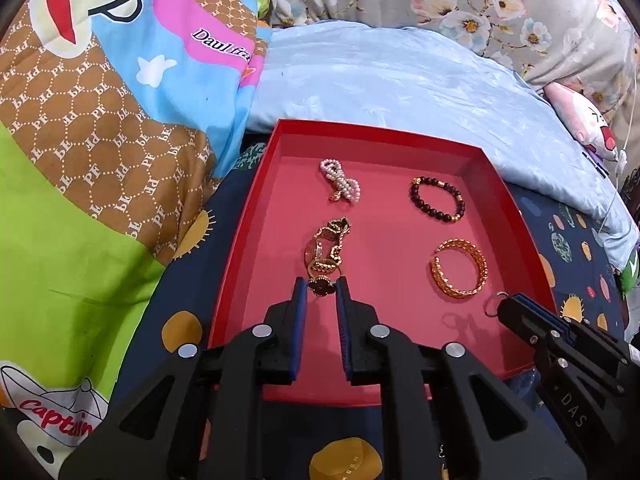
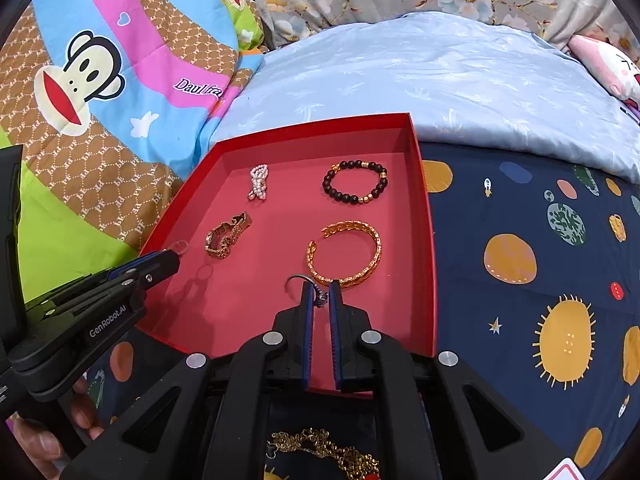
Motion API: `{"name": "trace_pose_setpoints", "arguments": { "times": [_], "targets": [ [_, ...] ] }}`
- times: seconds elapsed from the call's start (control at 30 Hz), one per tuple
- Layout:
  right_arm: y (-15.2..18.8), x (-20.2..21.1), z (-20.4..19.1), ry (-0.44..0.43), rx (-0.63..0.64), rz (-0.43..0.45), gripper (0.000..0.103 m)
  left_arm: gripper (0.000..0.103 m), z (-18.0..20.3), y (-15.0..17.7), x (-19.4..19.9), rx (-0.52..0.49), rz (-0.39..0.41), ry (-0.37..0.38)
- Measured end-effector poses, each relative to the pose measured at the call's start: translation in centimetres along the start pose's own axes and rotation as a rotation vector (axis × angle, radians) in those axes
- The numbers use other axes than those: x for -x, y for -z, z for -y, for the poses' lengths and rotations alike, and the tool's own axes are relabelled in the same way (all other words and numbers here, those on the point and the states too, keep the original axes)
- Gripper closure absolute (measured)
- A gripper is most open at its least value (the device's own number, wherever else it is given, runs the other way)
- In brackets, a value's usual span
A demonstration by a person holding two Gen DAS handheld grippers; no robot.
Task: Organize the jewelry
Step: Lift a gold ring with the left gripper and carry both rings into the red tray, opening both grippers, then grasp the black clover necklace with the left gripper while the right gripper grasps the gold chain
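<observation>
1. Both jaws pinch rings: left gripper (image 1: 322, 286) a red-stone ring (image 1: 319, 283), right gripper (image 2: 321, 295) a silver ring (image 2: 320, 298).
2. Each hangs low over the red tray (image 1: 516, 208), near its front edge, probably to be set beside the bracelets (image 1: 460, 268).
3. Tray sits on a planet-print bedsheet (image 2: 520, 220).

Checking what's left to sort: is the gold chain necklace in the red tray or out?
Out. The gold chain necklace lies on the dark bedsheet, nearer than the red tray.
</observation>
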State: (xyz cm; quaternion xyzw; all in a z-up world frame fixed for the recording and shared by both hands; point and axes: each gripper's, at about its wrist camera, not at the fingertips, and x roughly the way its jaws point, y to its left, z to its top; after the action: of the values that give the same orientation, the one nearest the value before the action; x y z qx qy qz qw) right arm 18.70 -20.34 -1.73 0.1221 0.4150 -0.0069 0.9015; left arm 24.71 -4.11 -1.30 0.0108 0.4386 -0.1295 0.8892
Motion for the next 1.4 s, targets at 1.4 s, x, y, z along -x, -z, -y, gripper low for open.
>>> {"name": "trace_pose_setpoints", "arguments": {
  "times": [1.4],
  "targets": [
    [11.3,8.9,4.3,0.033,-0.116,-0.036,0.081,0.052,5.5,10.5,3.9,-0.069,-0.117,0.060]
  ]
}}
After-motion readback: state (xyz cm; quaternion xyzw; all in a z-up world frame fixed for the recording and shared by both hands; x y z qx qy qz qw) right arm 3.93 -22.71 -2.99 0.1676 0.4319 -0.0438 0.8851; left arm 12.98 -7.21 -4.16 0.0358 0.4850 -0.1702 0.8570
